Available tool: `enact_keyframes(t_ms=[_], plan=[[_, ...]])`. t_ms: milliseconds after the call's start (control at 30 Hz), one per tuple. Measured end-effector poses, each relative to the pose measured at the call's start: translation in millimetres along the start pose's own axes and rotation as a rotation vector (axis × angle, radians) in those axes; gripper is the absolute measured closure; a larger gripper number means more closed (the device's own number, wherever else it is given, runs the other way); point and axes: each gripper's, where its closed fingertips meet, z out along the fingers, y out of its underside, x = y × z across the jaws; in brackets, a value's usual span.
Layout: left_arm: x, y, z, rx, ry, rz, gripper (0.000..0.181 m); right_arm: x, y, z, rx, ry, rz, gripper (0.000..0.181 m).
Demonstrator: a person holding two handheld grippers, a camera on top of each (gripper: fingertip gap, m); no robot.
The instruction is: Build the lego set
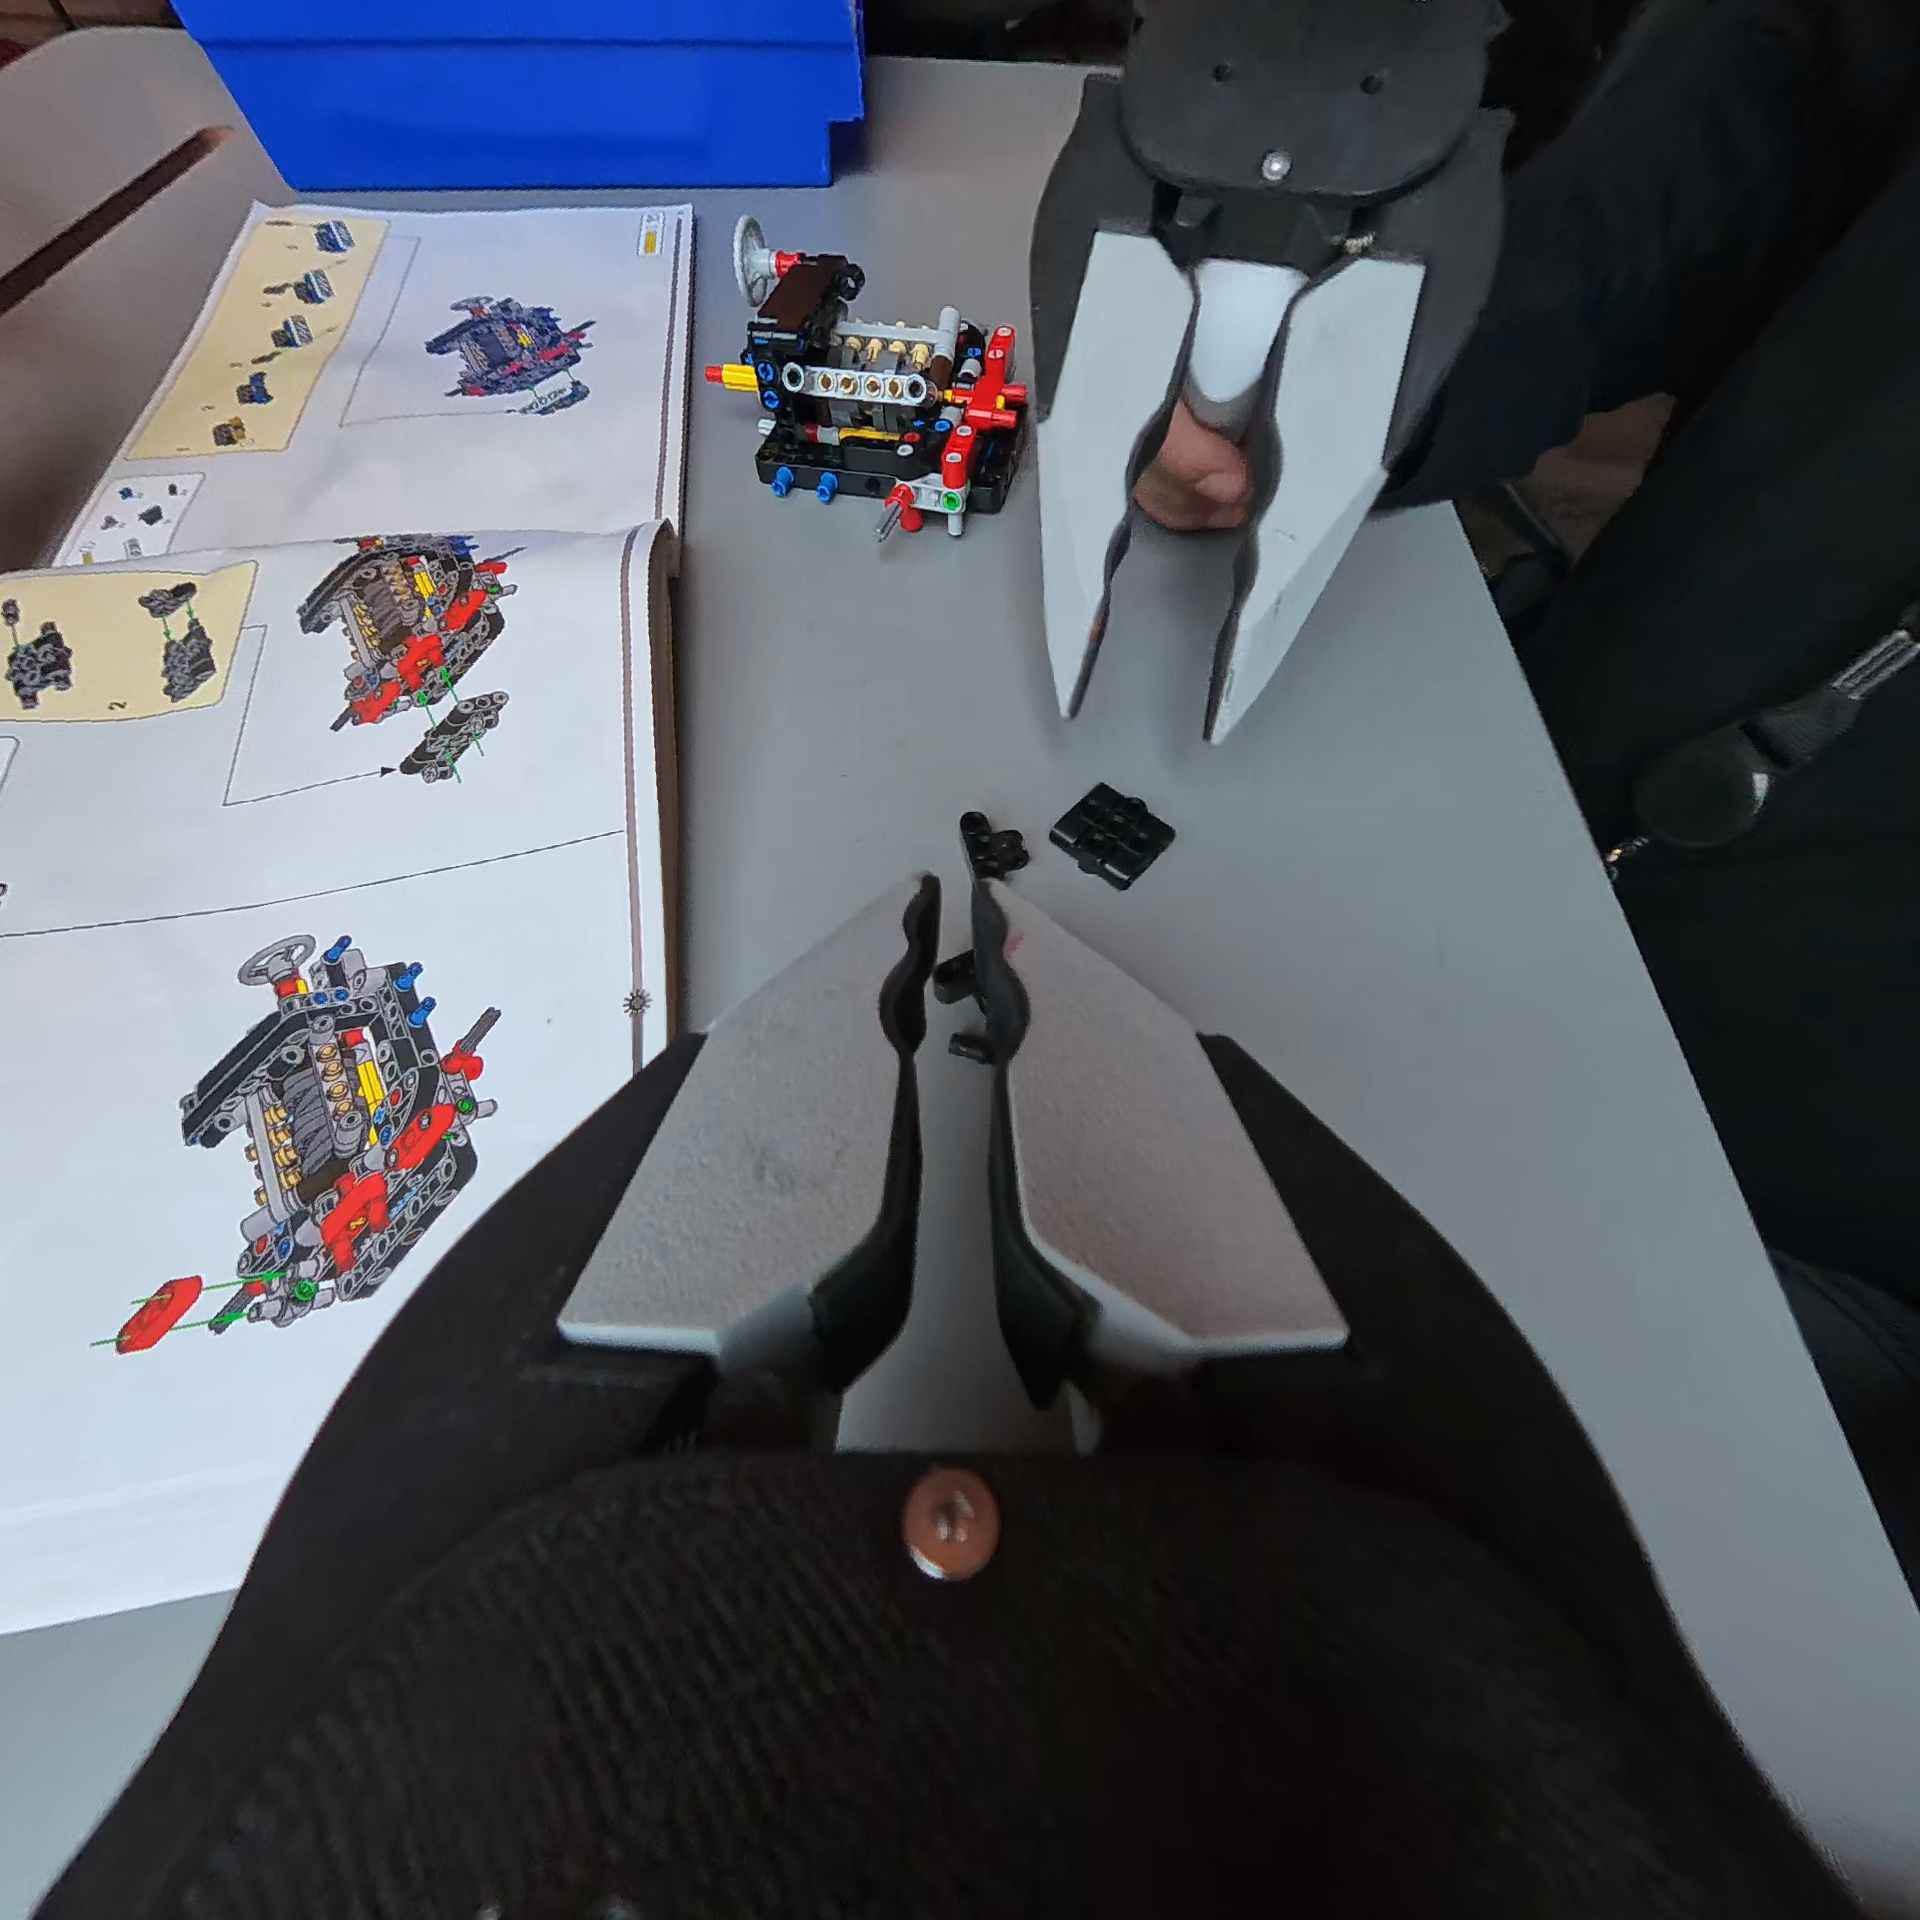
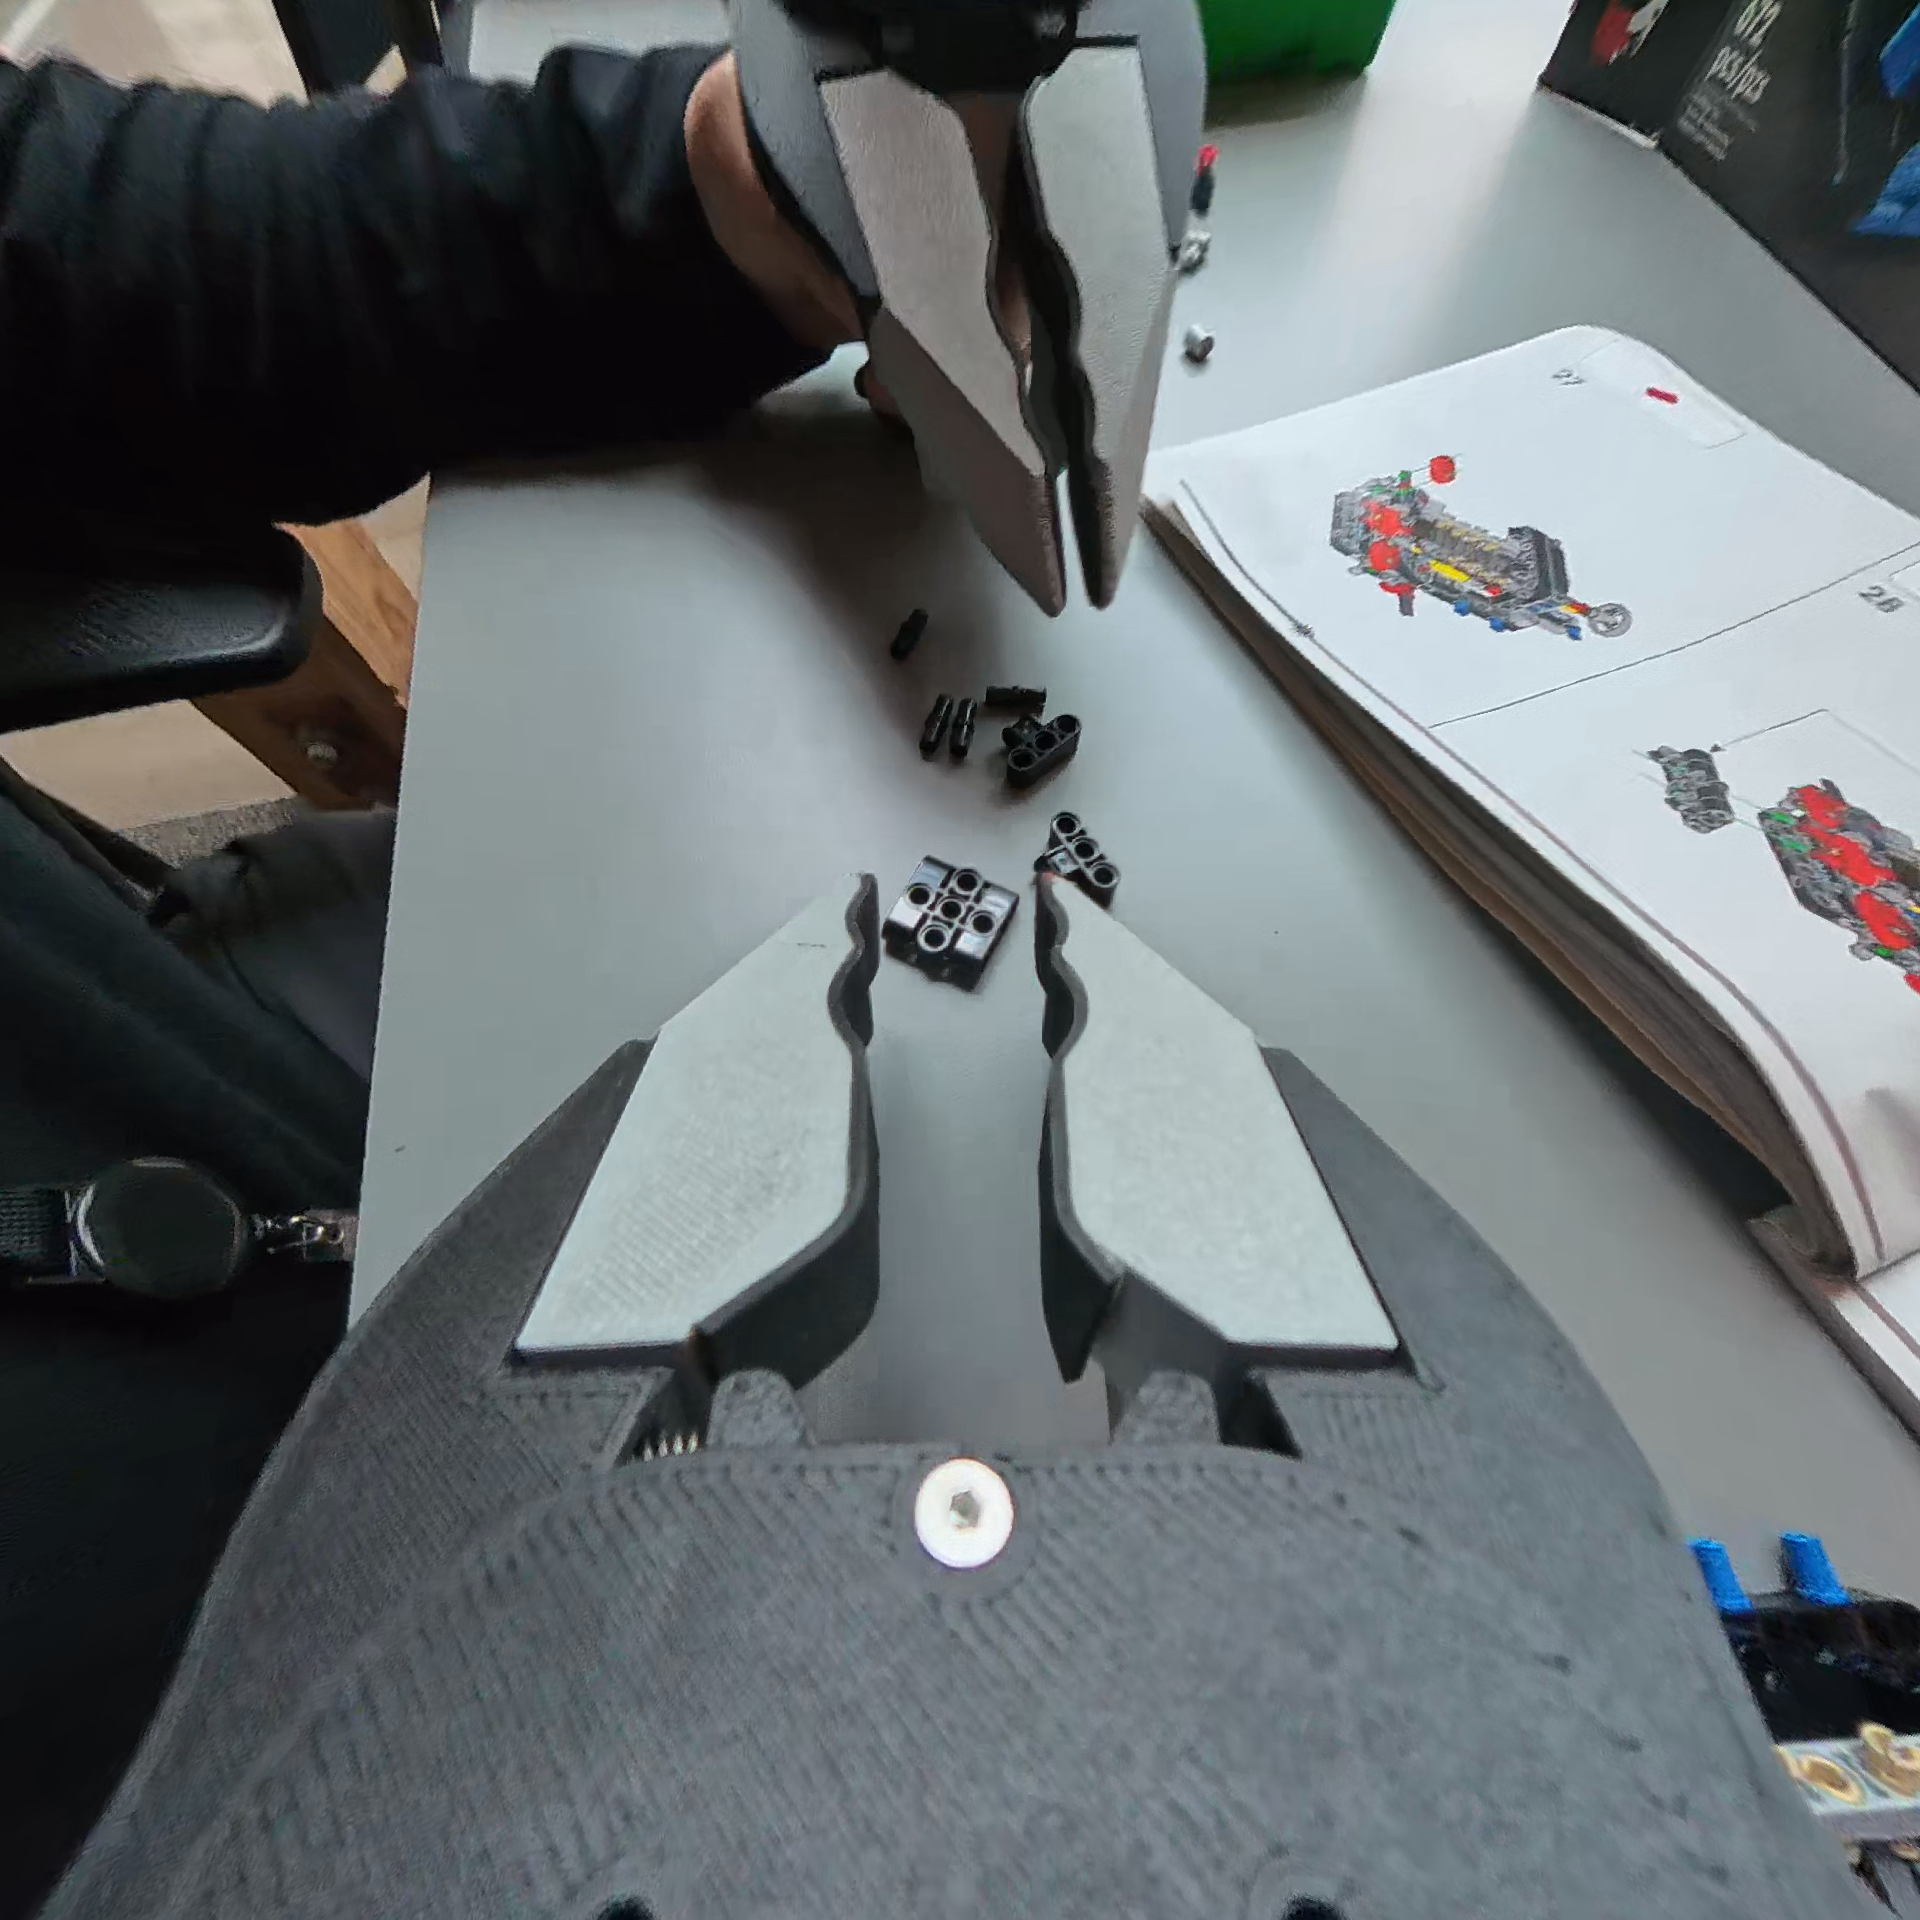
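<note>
Beside open manual (image 1: pixel 343 727), loose black pieces (image 2: pixel 997 732)

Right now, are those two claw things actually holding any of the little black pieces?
No. The right gripper is open around the square black piece without gripping it; the left gripper is nearly shut above the loose pins, holding nothing.

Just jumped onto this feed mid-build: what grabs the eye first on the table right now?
The colourful half-built lego model stands out at the far side of the grey table, beside the open instruction booklet. Nearer, small black pieces lie scattered between the two grippers: a square black block sits just ahead of the open right gripper. The left gripper, nearly closed, hovers over black pins.
</note>
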Motion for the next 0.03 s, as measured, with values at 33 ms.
enact_keyframes(t_ms=[33], plan=[[0.1,-1.2,-0.1,0.008,-0.011,0.012,0.179,2.1,-2.2,-1.9,0.018,0.001,0.016,0.152]])
